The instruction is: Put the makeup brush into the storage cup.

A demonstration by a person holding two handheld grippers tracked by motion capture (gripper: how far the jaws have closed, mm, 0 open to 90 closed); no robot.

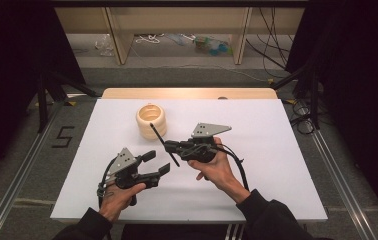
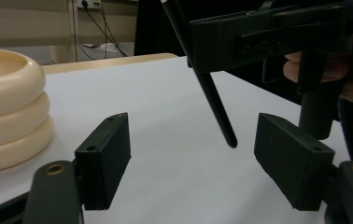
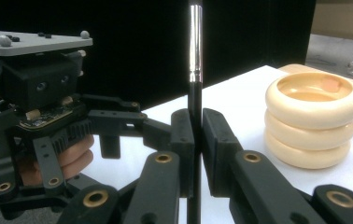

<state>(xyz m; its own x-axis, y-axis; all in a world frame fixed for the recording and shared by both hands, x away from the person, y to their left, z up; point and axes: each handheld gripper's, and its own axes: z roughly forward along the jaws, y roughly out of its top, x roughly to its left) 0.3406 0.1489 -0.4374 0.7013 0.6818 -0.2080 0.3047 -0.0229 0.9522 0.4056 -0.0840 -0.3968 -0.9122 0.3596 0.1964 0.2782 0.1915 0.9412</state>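
On the white table top [image 1: 277, 190], near its middle, I keep my right gripper [image 1: 169, 146] closed on a thin black stick with a shiny metal band [image 1: 163, 143]. From the high view the stick passes slanted through the jaws, one end toward the cream container made like three stacked rings [image 1: 151, 120], the other end toward my left gripper [image 1: 156, 164]. Along the right gripper view the two black pads press the stick [image 3: 194, 102] from both sides, and the metal band sits above the pads.

My left gripper stands open, with nothing between its pads. Its jaws reach toward the lower end of the stick [image 2: 216, 105], which hangs in the air between and beyond them, not touching them and just above the table. The cream container [image 2: 6, 112] stands near, at the left of that view.

On the grey floor beside the table I read a black mark like the figure "5" [image 1: 63, 137]. I find no brand or label on the stick or the container.
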